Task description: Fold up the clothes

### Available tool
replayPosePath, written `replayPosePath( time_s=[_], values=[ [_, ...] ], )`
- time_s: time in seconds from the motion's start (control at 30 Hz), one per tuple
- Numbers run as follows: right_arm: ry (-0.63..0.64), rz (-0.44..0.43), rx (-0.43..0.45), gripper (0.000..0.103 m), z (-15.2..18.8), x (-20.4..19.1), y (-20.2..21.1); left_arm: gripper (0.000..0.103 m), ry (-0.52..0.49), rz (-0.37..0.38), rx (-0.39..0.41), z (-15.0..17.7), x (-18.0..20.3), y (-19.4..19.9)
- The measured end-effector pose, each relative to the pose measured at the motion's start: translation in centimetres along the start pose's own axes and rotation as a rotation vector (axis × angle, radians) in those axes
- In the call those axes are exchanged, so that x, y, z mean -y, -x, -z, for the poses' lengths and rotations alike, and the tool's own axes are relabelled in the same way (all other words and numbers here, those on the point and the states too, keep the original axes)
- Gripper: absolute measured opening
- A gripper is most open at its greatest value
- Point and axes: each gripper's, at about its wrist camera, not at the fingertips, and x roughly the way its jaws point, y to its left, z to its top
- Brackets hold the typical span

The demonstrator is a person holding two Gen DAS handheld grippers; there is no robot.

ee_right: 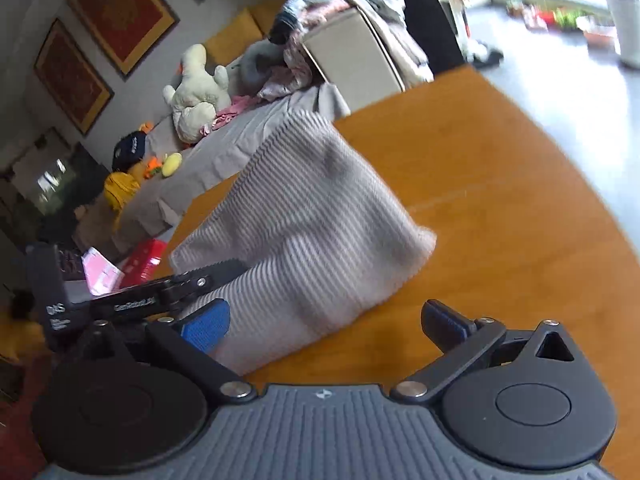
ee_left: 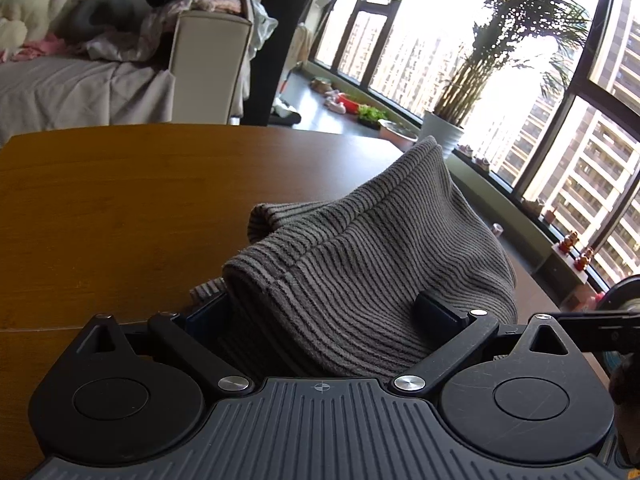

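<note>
Lying bunched on the wooden table point(ee_left: 100, 208), grey ribbed garment point(ee_left: 360, 248) heaped between the left gripper point(ee_left: 324, 312) jaws, spread wide, right gripper point(ee_right: 324, 324) also gaping, cloth beside its left finger.

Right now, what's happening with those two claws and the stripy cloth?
Left gripper open, striped garment bunched between fingers. Right gripper open beside it. Table otherwise bare.

Each claw point(ee_right: 324, 320) is black with ribbed grey housing, silver screws and blue finger pads point(ee_right: 206, 330).
</note>
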Motion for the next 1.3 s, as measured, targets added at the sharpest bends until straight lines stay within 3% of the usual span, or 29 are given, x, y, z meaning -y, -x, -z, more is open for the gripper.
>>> replayPosePath(
  time_s=[0.03,0.07,0.1,0.2,0.3,0.47,0.53,0.6,0.73,0.83,0.97,1.1,1.3],
  values=[
    [-0.022,-0.023,-0.018,0.068,0.2,0.2,-0.8,0.102,0.002,0.001,0.0,0.0,0.0,0.0],
    [-0.027,-0.035,-0.025,0.057,0.2,0.2,-1.5,0.102,0.006,-0.001,0.001,0.1,0.0,0.1],
    [-0.027,-0.04,-0.025,0.055,-0.2,0.2,-2.0,0.102,0.013,-0.006,0.001,0.3,0.0,0.3],
    [0.001,-0.027,-0.026,0.055,-1.4,0.0,-2.8,0.099,0.042,-0.004,0.0,0.8,0.0,1.4],
    [0.137,0.047,0.027,0.056,-2.7,-1.2,-2.7,0.093,0.06,0.032,-0.009,1.2,0.4,2.6],
    [0.321,0.171,0.083,0.072,-3.8,-3.0,-2.3,0.097,-0.006,0.124,-0.042,2.7,3.9,3.4],
    [0.373,0.222,0.111,0.074,-3.8,-3.5,-1.9,0.099,-0.081,0.116,-0.055,3.9,6.0,2.8],
    [0.421,0.267,0.142,0.075,-3.6,-3.9,-1.2,0.099,-0.095,0.122,-0.06,4.3,6.6,2.6],
    [0.441,0.257,0.165,0.085,-2.3,-3.5,1.3,0.099,-0.068,0.132,-0.028,4.0,6.6,3.5],
    [0.387,0.236,0.168,0.085,-1.6,-2.7,2.5,0.099,-0.014,0.083,0.042,3.1,5.6,5.4],
    [0.213,0.154,0.177,0.087,-1.7,-1.3,3.2,0.1,0.074,-0.02,0.165,1.7,4.7,7.5],
    [0.13,0.147,0.164,0.087,-1.3,-1.1,1.9,0.102,0.083,-0.118,0.257,0.9,4.2,6.8],
    [0.087,0.197,0.151,0.087,-1.2,-2.2,0.4,0.102,0.16,-0.068,0.157,1.5,2.2,3.3]
  ],
)
